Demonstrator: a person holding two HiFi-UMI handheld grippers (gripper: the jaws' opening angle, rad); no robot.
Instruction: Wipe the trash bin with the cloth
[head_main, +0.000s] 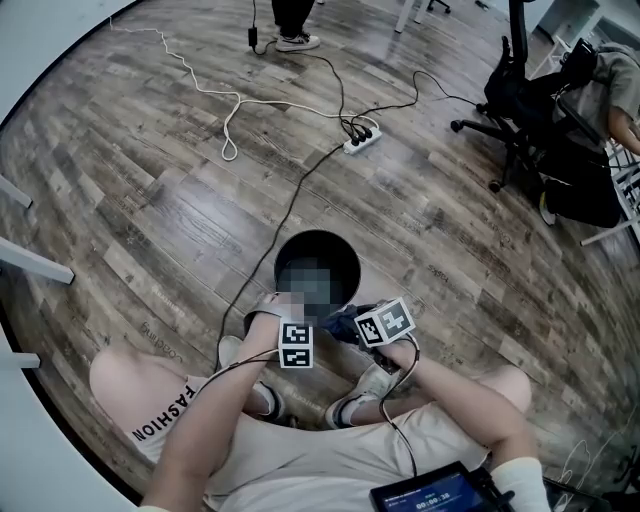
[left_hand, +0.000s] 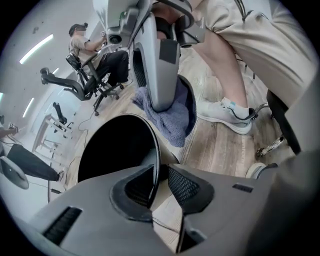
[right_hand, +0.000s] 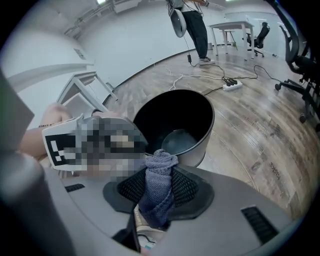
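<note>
The black round trash bin stands open on the wood floor between the seated person's feet. My left gripper is at its near left rim. In the left gripper view the thin rim runs between the left gripper's pads, against the left pad, with floor showing in a gap before the right pad. My right gripper is shut on a bunched blue-grey cloth, held just above the bin's near rim. The cloth hangs from the right gripper beside the bin's outer wall.
A white power strip with black and white cables lies beyond the bin; one black cable runs past the bin's left side. An office chair stands at the far right. The person's sneakers sit close behind the bin. White table legs show at left.
</note>
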